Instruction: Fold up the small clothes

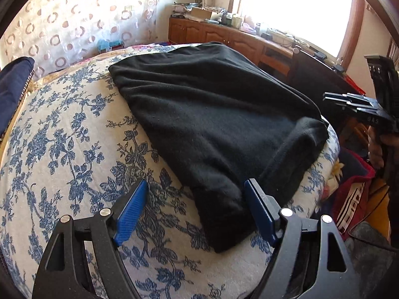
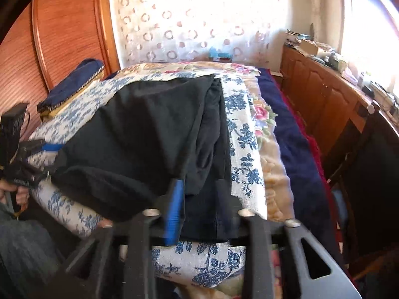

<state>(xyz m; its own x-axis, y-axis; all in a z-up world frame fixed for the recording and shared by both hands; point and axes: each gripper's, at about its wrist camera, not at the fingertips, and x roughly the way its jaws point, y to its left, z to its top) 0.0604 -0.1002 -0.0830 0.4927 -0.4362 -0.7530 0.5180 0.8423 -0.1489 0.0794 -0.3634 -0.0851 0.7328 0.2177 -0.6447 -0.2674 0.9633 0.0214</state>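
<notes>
Lying folded on the bed's blue-flowered cover (image 1: 74, 149), black garment (image 1: 212, 129) runs from 6 to 12 o'clock in the left wrist view. Left tongs (image 1: 197, 209) spread wide, nothing gripped; garment's near corner sits between the blue pads (image 1: 131, 211), untouched. Right tongs (image 2: 199, 204) partly apart at 6 o'clock of the right wrist view, garment's near edge between them; blur hides any contact. Navy bundle (image 2: 72, 82) at 10 o'clock.

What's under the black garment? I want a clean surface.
The black garment lies on a blue-flowered sheet. The part beneath it is covered, so any dirt there can't be seen.
</notes>
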